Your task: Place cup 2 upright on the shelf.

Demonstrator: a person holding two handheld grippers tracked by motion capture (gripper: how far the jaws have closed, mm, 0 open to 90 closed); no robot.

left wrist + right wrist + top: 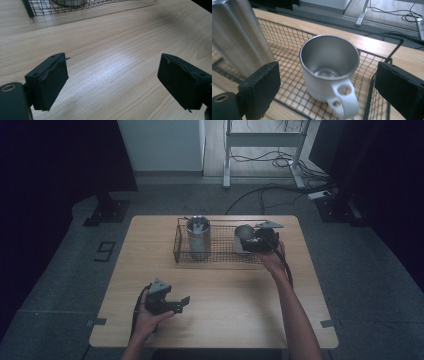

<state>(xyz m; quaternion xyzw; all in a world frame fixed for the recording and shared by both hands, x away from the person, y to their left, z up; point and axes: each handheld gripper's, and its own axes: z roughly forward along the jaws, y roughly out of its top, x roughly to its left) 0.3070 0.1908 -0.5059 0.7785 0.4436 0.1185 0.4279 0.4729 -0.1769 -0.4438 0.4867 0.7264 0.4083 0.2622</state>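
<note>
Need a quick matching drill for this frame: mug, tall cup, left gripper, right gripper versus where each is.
Things:
1. mug
2. tall cup
3. left gripper
4. right gripper

Places:
A. open over bare table, near the front edge
B. upright in the left part of the wire basket
C. open at the mug, in the basket's right end
D. upright in the right part of the basket, handle toward the right gripper

Pairs: 1-D, 2-B, 3-A, 4-C
</note>
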